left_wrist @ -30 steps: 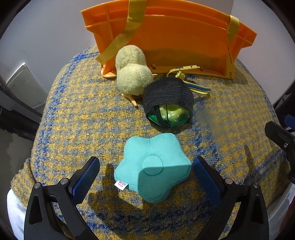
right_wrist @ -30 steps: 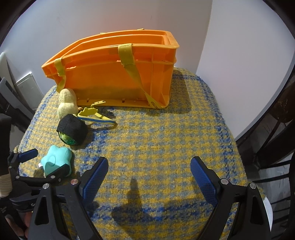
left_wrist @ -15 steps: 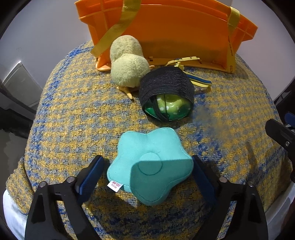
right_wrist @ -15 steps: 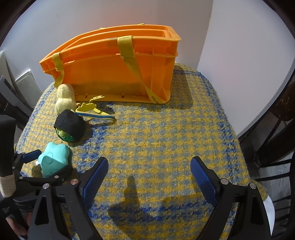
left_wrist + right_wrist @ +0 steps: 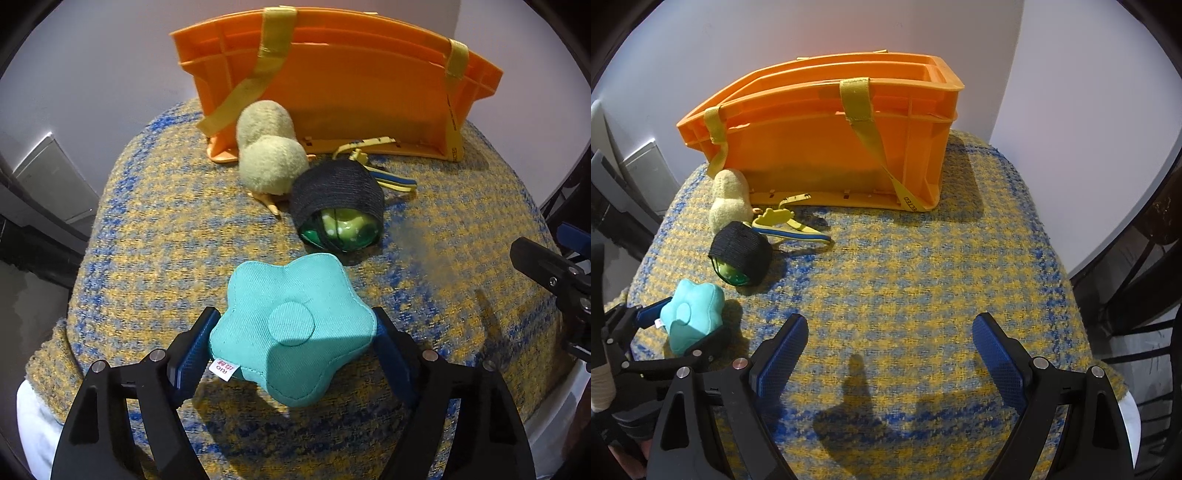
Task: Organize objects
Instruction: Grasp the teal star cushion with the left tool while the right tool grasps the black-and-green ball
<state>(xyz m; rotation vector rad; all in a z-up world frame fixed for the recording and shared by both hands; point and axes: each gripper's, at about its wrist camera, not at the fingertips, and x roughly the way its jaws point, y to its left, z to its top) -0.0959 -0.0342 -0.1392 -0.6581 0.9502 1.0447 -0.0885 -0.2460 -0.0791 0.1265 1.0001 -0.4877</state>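
Observation:
A teal star-shaped plush [image 5: 295, 328] is held between the blue pads of my left gripper [image 5: 293, 350], tilted and raised a little off the cloth; it also shows in the right wrist view [image 5: 692, 319]. Beyond it lie a black-wrapped green ball [image 5: 338, 206], a pale yellow plush chick [image 5: 269, 162] and a yellow-blue strap toy [image 5: 384, 177]. An orange crate [image 5: 351, 88] with yellow straps stands at the back. My right gripper [image 5: 890, 350] is open and empty over bare cloth.
The yellow and blue woven cloth [image 5: 923, 280] covers a rounded surface that drops off on all sides. White walls stand behind the crate. Dark metal bars [image 5: 1137, 280] are at the right edge. The right gripper's arm [image 5: 554, 273] shows at the right in the left wrist view.
My left gripper has closed from wide open onto the teal star plush and tipped it up. My right gripper has stayed open, shifting only slightly.

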